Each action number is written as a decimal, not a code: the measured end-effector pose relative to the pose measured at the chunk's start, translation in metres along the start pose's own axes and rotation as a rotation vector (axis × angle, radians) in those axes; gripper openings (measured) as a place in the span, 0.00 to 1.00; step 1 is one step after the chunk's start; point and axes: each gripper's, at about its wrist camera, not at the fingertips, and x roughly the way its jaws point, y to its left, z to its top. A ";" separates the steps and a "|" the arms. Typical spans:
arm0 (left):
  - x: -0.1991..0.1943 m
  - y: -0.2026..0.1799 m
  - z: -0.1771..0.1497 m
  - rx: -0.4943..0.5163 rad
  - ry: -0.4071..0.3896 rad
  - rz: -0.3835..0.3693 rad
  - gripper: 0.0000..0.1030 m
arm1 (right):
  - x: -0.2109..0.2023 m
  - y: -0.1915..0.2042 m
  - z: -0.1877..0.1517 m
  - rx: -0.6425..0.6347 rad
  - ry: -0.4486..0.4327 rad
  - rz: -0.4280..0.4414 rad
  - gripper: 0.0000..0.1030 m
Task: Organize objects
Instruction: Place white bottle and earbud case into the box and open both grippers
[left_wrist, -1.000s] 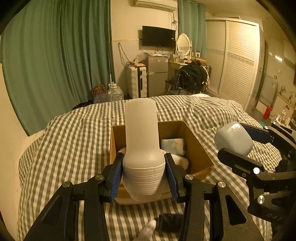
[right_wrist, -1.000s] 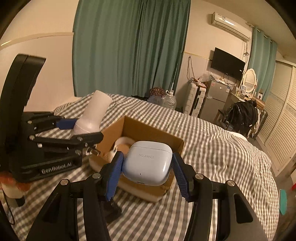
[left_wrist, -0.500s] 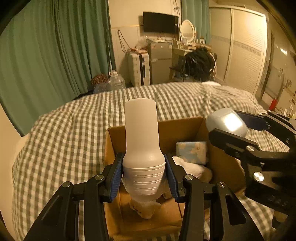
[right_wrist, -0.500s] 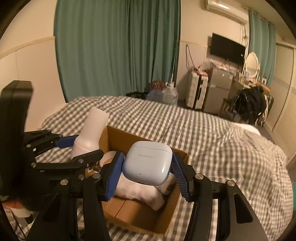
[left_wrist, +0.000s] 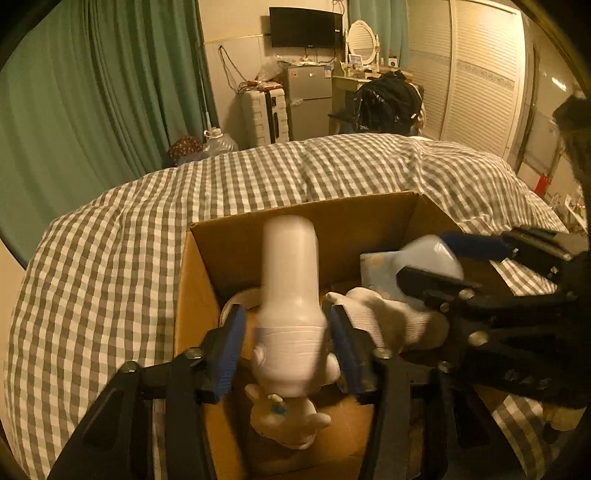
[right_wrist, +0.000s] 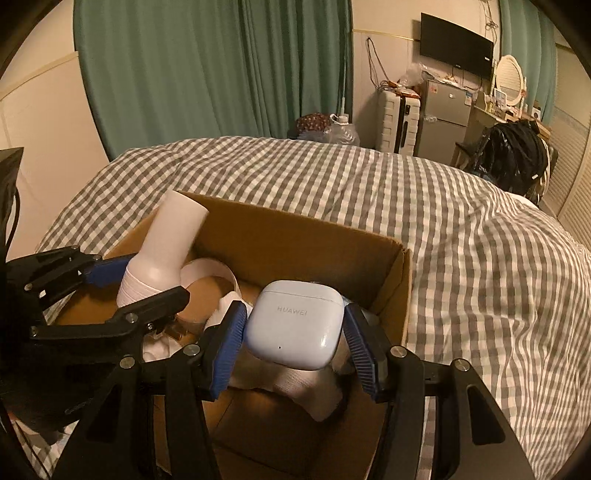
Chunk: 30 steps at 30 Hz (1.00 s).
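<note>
A white plastic bottle (left_wrist: 288, 295) stands upside down between the blue pads of my left gripper (left_wrist: 286, 317), blurred, over the open cardboard box (left_wrist: 303, 214). The jaws are opening, and a gap shows on each side of the bottle. My right gripper (right_wrist: 294, 314) is shut on a pale blue earbuds case (right_wrist: 293, 325), held just above the box's (right_wrist: 295, 225) right half. The right wrist view shows the bottle (right_wrist: 166, 251) leaning over the box's left side. The left wrist view shows the case (left_wrist: 432, 254) at the right.
Inside the box lie a white glove (left_wrist: 388, 317), a small pale toy figure (left_wrist: 284, 421), a roll of tape (right_wrist: 210, 269) and a light blue packet (left_wrist: 373, 266). The box sits on a grey-checked bedspread (right_wrist: 461, 240). Green curtains, a suitcase and a fridge stand behind.
Both grippers have come down over the box. The left jaws have spread off the bottle, which has dropped a little between them. The right still holds the case.
</note>
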 end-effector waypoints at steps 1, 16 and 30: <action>-0.001 0.001 0.000 -0.001 -0.003 0.006 0.60 | -0.004 -0.001 -0.001 0.007 -0.012 0.000 0.57; -0.094 0.022 -0.031 -0.113 -0.069 0.040 0.84 | -0.103 0.022 -0.025 0.004 -0.147 -0.038 0.67; -0.178 0.006 -0.070 -0.143 -0.171 0.104 0.94 | -0.210 0.065 -0.062 -0.089 -0.280 -0.059 0.86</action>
